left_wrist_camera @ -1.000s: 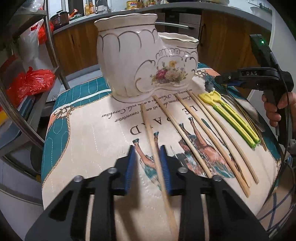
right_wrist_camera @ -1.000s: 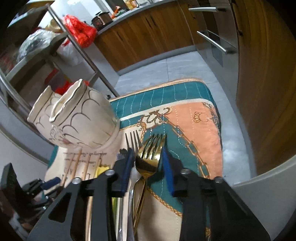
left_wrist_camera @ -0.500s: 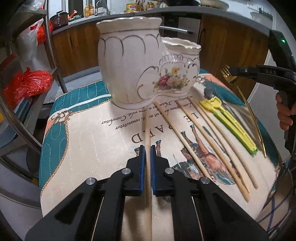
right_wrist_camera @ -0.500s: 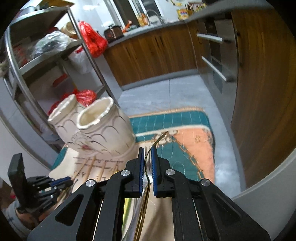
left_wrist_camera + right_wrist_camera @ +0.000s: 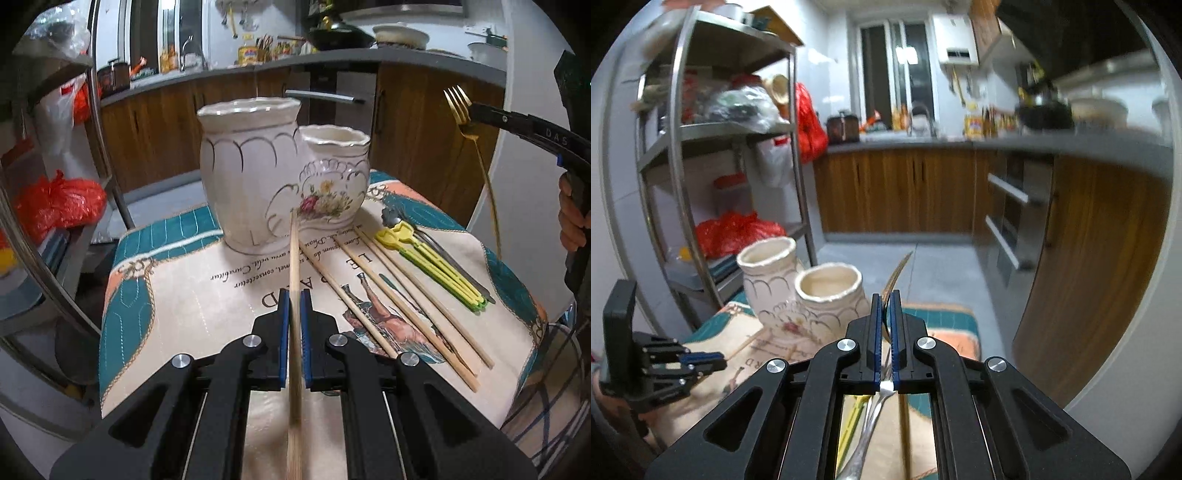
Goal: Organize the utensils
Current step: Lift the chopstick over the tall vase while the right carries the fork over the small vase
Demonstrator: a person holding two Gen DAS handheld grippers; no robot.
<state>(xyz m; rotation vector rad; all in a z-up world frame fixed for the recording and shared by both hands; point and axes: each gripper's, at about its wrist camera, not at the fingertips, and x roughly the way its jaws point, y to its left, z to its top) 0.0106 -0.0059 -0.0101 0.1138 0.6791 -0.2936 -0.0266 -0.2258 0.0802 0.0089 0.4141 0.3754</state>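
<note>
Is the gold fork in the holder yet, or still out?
Out. The right gripper holds the gold fork in the air, right of the holder, tines up.

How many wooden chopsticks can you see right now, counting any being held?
4. One chopstick is clamped in the left gripper, lifted toward the ceramic holder. Three chopsticks lie side by side on the mat, right of it. More may be hidden.

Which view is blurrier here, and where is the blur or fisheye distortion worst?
Right wrist view: softer overall, counter and cabinets smeared, gold fork tip hazy. Left wrist view: sharper; ceramic holder and tablecloth lettering crisp, only the near end of the held chopstick blurs; shelf rack bows strongly at the edge.
</note>
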